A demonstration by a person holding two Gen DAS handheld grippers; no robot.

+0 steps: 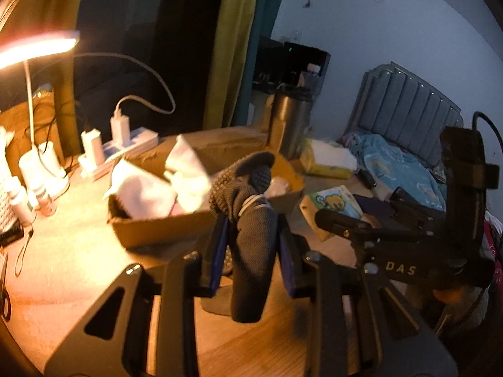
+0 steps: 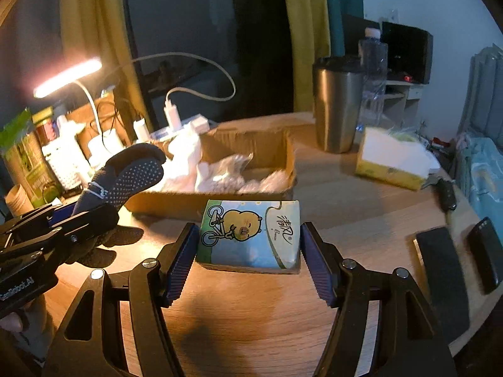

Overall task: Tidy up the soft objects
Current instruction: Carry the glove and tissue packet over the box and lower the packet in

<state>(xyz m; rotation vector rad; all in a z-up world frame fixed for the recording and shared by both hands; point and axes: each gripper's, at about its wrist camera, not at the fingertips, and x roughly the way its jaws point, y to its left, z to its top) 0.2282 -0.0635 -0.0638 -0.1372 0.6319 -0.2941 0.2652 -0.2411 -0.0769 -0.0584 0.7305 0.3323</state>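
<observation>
Left gripper point(image 1: 253, 253): it squeezes a bundle of dark grey socks between its two blue pads. It is up above the wooden table, on the near side of the cardboard box.
Socks point(image 1: 248, 220): they are dark grey with little grip dots on the soles, and a small clip holds them as a pair. The toes stick up past the pads. In the right wrist view the socks point(image 2: 132, 172) are in the air just in front of the left corner of the box.
Right gripper point(image 2: 250, 259): its two pads sit wide apart, one on each side of the tissue pack. Whether they touch the pack or just miss it is hard to tell.
Tissue pack point(image 2: 250, 235): a small soft pack with a yellow cartoon bear on a bike. It lies flat on the table point(image 2: 251, 314), just in front of the box.
Cardboard box point(image 2: 226, 194): it is open on top, and white soft cloths and crinkly clear bags lie inside.
Black flat things point(image 2: 440, 267): two of them lie on the table, well to the right of the box.
Yellow tissue box point(image 2: 393, 163): it stands to the right of the cardboard box, with white tissue poking out.
Steel cup point(image 2: 338, 103): it stands upright behind the right corner of the box.
Lamp point(image 2: 67, 77): it shines behind the box, to the left.
</observation>
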